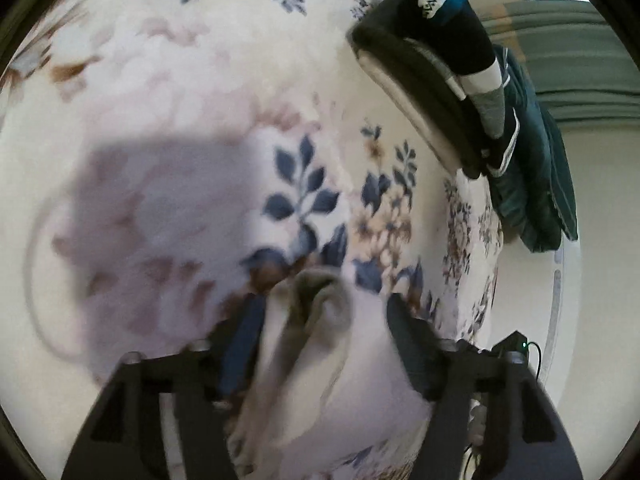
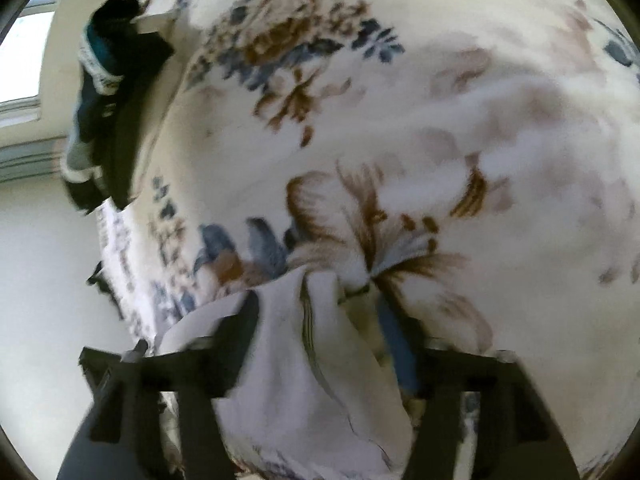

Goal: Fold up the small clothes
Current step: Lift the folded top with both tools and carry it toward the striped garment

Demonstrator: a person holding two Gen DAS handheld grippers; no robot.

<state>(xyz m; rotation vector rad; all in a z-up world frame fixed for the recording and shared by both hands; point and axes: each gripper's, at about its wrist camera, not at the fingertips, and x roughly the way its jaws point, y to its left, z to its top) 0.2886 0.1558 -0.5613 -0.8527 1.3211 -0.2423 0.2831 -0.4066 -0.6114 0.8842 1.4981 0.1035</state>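
A small white garment with a grey collar edge (image 1: 316,344) hangs bunched between the fingers of my left gripper (image 1: 324,312), above a floral blanket (image 1: 180,100). The left jaws look wide, with the cloth against the left finger; I cannot tell if they pinch it. In the right wrist view the same white garment (image 2: 304,380) lies between the fingers of my right gripper (image 2: 320,312), draped over the left finger. Its hold is also unclear. The frames are blurred.
A stack of folded dark clothes (image 1: 452,80) with a black, teal and white sock on top sits at the bed's edge; it also shows in the right wrist view (image 2: 108,92). A dark green garment (image 1: 536,176) hangs over the side. Pale floor lies beyond.
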